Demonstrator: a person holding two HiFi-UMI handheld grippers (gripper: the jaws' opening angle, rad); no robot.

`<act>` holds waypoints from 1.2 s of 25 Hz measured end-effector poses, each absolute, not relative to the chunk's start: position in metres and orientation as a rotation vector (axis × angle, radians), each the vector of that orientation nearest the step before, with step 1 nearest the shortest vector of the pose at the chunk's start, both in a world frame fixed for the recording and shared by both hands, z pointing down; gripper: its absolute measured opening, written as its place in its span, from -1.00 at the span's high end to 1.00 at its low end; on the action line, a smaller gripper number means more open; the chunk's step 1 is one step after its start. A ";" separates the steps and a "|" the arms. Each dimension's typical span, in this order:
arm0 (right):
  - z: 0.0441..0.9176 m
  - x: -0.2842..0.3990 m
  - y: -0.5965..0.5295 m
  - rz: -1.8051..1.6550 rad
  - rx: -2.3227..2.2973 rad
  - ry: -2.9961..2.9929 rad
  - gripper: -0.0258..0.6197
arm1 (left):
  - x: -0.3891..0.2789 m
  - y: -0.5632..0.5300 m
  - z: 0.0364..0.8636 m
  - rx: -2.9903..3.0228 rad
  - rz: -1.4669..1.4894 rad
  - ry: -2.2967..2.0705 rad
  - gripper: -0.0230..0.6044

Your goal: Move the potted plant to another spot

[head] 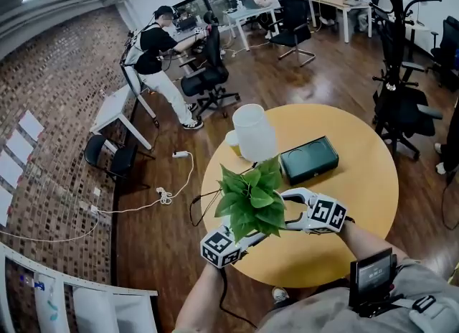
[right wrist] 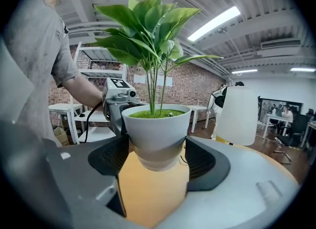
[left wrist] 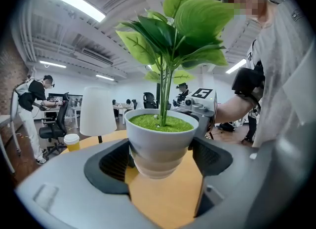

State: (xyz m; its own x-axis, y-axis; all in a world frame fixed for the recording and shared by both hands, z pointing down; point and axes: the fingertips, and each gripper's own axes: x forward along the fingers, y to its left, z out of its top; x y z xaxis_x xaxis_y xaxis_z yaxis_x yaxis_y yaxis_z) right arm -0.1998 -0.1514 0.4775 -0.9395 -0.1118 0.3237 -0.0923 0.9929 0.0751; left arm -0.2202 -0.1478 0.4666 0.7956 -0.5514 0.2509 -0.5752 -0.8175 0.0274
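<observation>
The potted plant [head: 251, 199] has broad green leaves that hide its white pot in the head view. It hangs over the near left part of the round yellow table [head: 358, 181]. My left gripper [head: 252, 235] comes in from the near left and my right gripper [head: 287, 211] from the right. In the left gripper view the pot [left wrist: 160, 139] sits between the dark pads, its base clear of the tabletop. The right gripper view shows the same pot [right wrist: 157, 132] clamped from the opposite side. Both grippers are shut on the pot's lower wall.
On the table stand a white lamp shade [head: 253, 132], a paper cup [head: 232, 140] and a dark green box [head: 308, 159]. Office chairs, a black coat stand [head: 394, 37], desks and a standing person [head: 154, 59] lie beyond. Cables trail on the floor at the left.
</observation>
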 end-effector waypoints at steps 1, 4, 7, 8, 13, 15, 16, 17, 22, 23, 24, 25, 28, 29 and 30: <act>0.480 -0.206 -0.150 -0.074 0.173 -2.799 -0.18 | -0.227 -0.147 0.468 2.888 0.355 -0.879 -0.36; 0.481 -0.231 -0.139 -0.054 0.230 -2.790 -0.18 | -0.251 -0.137 0.470 2.906 0.357 -0.813 -0.36; 0.480 -0.256 -0.130 -0.042 0.259 -2.777 -0.18 | -0.276 -0.130 0.470 2.910 0.354 -0.775 -0.36; 0.481 -0.263 -0.128 -0.038 0.269 -2.773 -0.18 | -0.283 -0.128 0.471 2.911 0.352 -0.763 -0.36; 0.493 -0.277 -0.128 -0.034 0.287 -2.746 -0.18 | -0.298 -0.126 0.483 2.906 0.347 -0.741 -0.36; 0.499 -0.273 -0.134 -0.027 0.283 -2.743 -0.18 | -0.294 -0.131 0.488 2.898 0.347 -0.744 -0.36; 0.502 -0.271 -0.136 -0.020 0.277 -2.739 -0.18 | -0.292 -0.134 0.491 2.891 0.348 -0.749 -0.36; 0.505 -0.270 -0.139 -0.009 0.269 -2.731 -0.18 | -0.290 -0.137 0.494 2.884 0.349 -0.753 -0.36; 0.526 -0.273 -0.154 0.031 0.237 -2.697 -0.17 | -0.294 -0.153 0.517 2.831 0.341 -0.767 -0.36; 0.532 -0.272 -0.156 0.044 0.227 -2.693 -0.17 | -0.294 -0.156 0.522 2.819 0.341 -0.770 -0.36; 0.538 -0.271 -0.159 0.059 0.216 -2.691 -0.17 | -0.293 -0.159 0.529 2.808 0.342 -0.773 -0.36; 0.544 -0.270 -0.163 0.073 0.207 -2.688 -0.17 | -0.291 -0.163 0.535 2.796 0.343 -0.776 -0.36; 0.565 -0.269 -0.171 0.110 0.186 -2.672 -0.17 | -0.290 -0.171 0.556 2.758 0.348 -0.781 -0.36; 0.572 -0.269 -0.172 0.125 0.178 -2.666 -0.17 | -0.291 -0.171 0.563 2.744 0.351 -0.781 -0.36; 0.578 -0.271 -0.172 0.139 0.170 -2.661 -0.17 | -0.292 -0.172 0.569 2.732 0.354 -0.781 -0.36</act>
